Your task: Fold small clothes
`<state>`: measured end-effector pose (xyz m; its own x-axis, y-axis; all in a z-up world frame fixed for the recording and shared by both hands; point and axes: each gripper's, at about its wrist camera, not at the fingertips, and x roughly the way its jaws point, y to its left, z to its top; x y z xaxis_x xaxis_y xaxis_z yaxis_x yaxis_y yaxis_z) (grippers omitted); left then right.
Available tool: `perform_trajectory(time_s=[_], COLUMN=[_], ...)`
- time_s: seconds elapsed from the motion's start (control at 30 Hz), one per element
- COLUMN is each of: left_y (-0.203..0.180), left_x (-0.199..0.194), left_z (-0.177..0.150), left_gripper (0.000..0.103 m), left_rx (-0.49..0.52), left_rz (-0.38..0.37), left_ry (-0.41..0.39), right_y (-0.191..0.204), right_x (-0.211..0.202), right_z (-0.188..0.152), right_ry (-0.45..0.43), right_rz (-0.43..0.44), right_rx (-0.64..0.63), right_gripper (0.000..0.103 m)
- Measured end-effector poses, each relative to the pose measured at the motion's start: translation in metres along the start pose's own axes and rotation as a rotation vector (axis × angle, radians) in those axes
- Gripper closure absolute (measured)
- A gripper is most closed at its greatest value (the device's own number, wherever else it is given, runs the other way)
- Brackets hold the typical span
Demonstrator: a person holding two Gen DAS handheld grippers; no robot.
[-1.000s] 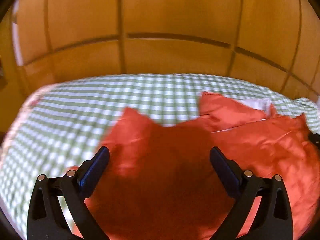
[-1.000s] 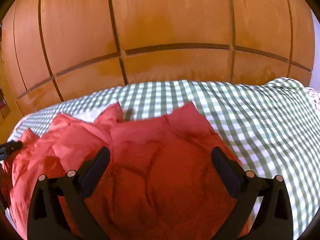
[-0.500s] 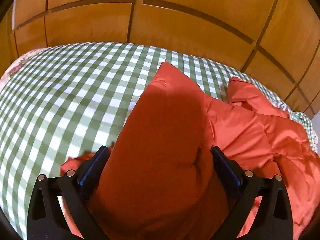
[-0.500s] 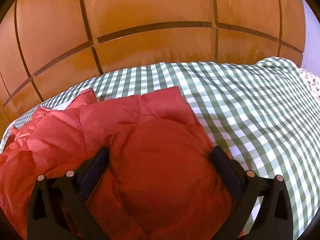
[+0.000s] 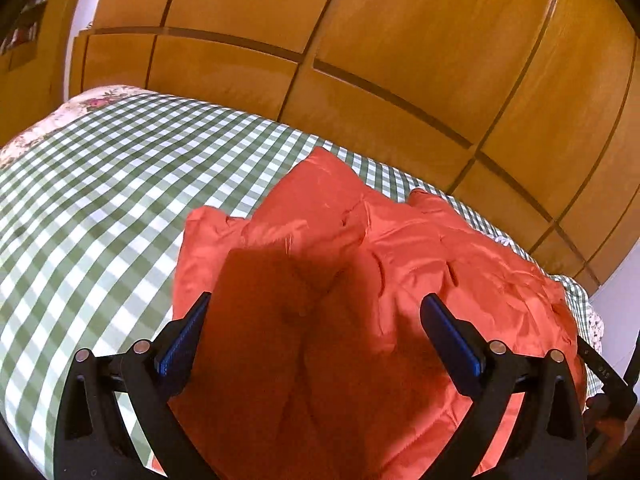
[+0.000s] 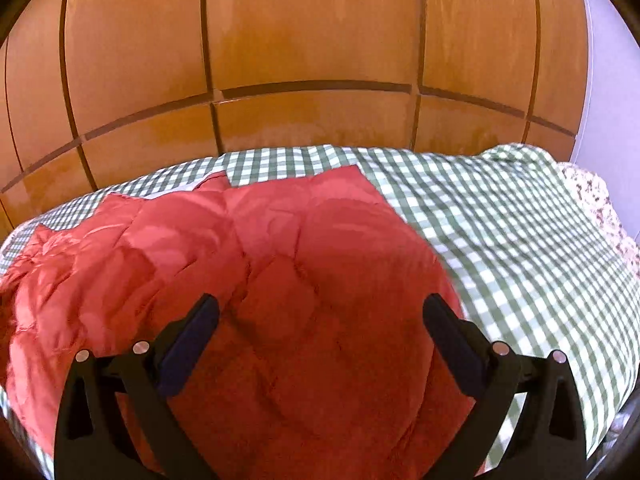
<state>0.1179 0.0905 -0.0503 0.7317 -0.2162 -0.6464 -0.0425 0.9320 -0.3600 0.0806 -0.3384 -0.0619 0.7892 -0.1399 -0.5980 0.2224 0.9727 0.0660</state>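
A red puffy garment (image 5: 400, 280) lies spread on a bed covered with a green-and-white checked cloth (image 5: 100, 200), and a wooden wardrobe (image 5: 360, 40) stands behind the bed. In the left wrist view the garment fills the middle and right of the bed, reaching toward the far edge next to the wardrobe, with one corner of it pointing at that edge and a smaller flap sticking out on its left side. The left gripper (image 5: 314, 316) hangs above the garment with its jaws wide apart and nothing between them but the fabric underneath; whether they touch it cannot be told. At the lower right of this view a dark piece of the other tool shows over the garment's near-right end. In the right wrist view the garment (image 6: 280, 260) covers the left and middle of the bed, while bare checked cloth (image 6: 520, 240) runs to the right edge, where a flowered fabric (image 6: 592, 196) shows at the corner. The right gripper (image 6: 320, 316) also hovers over the garment, jaws apart and holding nothing.
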Motion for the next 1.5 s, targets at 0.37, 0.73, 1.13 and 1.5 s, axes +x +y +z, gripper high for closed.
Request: perform_trajectory(time_s=[0.37,0.73,1.13,1.5], left_y=[0.038,0.036,0.047,0.048], left_x=[0.016,-0.013,-0.007,0.005], left_z=[-0.026,-0.045,-0.036,-0.029], left_gripper=[0.003,0.003,0.003,0.003], left_rx=[-0.108,-0.193,-0.291,-0.284], left_rz=[0.024,-0.117,-0.163,-0.185], left_ry=[0.120,0.091,0.111,0.141], right_y=[0.005,0.002,0.003,0.000], right_x=[0.025,0.024,0.015,-0.016], right_z=[-0.023,-0.027,-0.032,-0.036], right_ry=[0.019,-0.002,0.007,-0.003], right_rz=[-0.086,-0.081,-0.094,-0.045], right_rx=[-0.108,-0.101,-0.097,-0.076], right_gripper=[0.002,0.002,0.002,0.002])
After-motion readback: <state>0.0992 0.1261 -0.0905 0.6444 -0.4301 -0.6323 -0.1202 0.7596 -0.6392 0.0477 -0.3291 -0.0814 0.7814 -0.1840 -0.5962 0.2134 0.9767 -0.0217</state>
